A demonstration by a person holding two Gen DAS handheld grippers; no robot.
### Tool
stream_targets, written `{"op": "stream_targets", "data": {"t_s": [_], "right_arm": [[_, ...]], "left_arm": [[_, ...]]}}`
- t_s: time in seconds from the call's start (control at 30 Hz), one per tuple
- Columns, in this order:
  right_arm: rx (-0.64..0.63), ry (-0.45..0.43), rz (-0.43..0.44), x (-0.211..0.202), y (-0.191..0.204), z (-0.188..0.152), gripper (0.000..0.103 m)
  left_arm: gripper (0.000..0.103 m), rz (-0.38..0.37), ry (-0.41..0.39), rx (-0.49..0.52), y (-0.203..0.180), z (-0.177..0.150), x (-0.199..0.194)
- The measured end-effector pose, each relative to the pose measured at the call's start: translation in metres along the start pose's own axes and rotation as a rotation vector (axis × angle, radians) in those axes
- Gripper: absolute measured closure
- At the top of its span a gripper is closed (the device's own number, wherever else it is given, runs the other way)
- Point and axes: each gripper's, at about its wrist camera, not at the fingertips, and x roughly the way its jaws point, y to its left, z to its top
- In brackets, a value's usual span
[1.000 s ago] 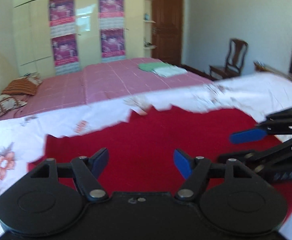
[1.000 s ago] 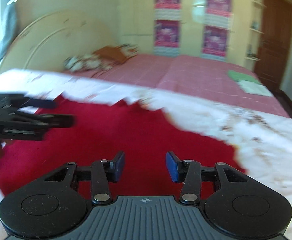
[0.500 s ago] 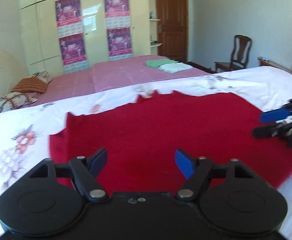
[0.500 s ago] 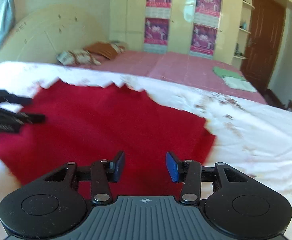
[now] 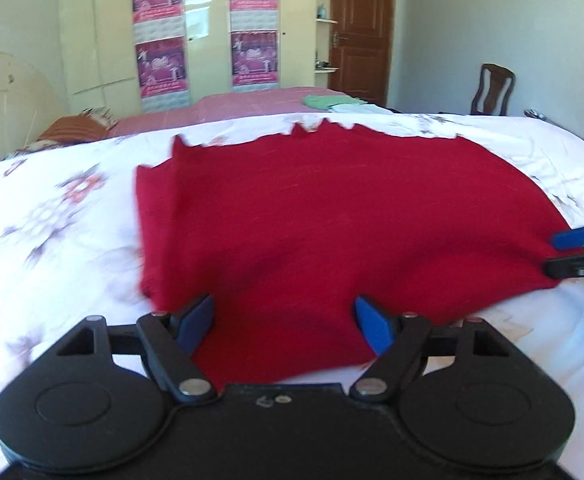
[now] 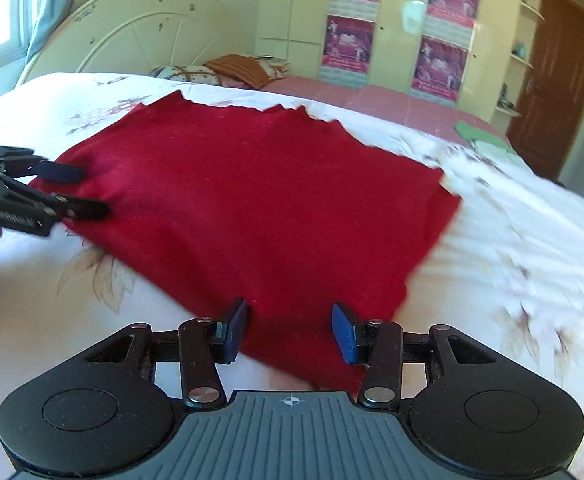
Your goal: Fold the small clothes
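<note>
A red cloth (image 5: 332,220) with a jagged far edge lies spread on the white flowered bedsheet (image 5: 51,220). My left gripper (image 5: 285,320) is open over the cloth's near left corner, its blue pads either side of the fabric. My right gripper (image 6: 289,330) is open over the cloth (image 6: 271,200) at its near right corner. Each gripper shows in the other view: the right one (image 5: 568,252) at the cloth's right edge, the left one (image 6: 75,192) at its left edge.
A second bed with a pink cover (image 5: 251,104) stands behind, with folded green and white clothes (image 5: 332,102) and pillows (image 6: 219,70) on it. A wooden chair (image 5: 492,88), a brown door (image 5: 362,28) and a wardrobe with posters (image 5: 207,32) line the far walls.
Both grippers have dropped toward the bed and pulled back to the cloth's near corners. The cloth now lies flat and in full view.
</note>
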Motion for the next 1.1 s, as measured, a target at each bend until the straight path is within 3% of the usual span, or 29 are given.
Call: {"op": "stream_targets", "data": {"t_s": [0.17, 0.27, 0.43, 0.57, 0.63, 0.73, 0.83, 0.93, 1.0, 1.1], "right_arm": [[0.018, 0.004, -0.004, -0.009, -0.002, 0.001, 0.058], [0.055, 0.019, 0.004, -0.019, -0.006, -0.002, 0.058], [0.037, -0.119, -0.040, -0.050, 0.002, 0.010, 0.058], [0.026, -0.060, -0.064, -0.021, 0.002, 0.030, 0.058], [0.008, 0.054, -0.147, 0.004, -0.004, 0.027, 0.058], [0.023, 0.041, -0.118, 0.002, -0.012, 0.024, 0.058], [0.074, -0.026, -0.089, -0.019, -0.015, 0.025, 0.058], [0.054, 0.047, -0.125, -0.003, -0.016, 0.016, 0.058], [0.019, 0.046, -0.138, -0.004, -0.007, 0.023, 0.058], [0.054, -0.027, -0.095, -0.026, -0.005, 0.028, 0.058]], "left_arm": [[0.024, 0.008, 0.008, 0.010, 0.003, 0.003, -0.004], [0.033, 0.022, -0.012, 0.005, 0.002, 0.009, -0.013], [0.031, 0.036, -0.056, -0.021, 0.002, 0.035, 0.000], [0.021, 0.086, 0.008, 0.021, -0.005, 0.048, 0.033], [0.017, 0.072, 0.024, -0.020, 0.004, 0.044, 0.041], [0.023, 0.086, 0.005, -0.017, 0.006, 0.044, 0.030], [0.021, 0.096, 0.020, -0.004, 0.005, 0.035, 0.031], [0.019, 0.117, 0.038, -0.007, 0.002, 0.038, 0.032], [0.021, 0.124, 0.052, -0.011, 0.001, 0.043, 0.028], [0.022, 0.139, 0.061, 0.005, -0.002, 0.042, 0.025]]}}
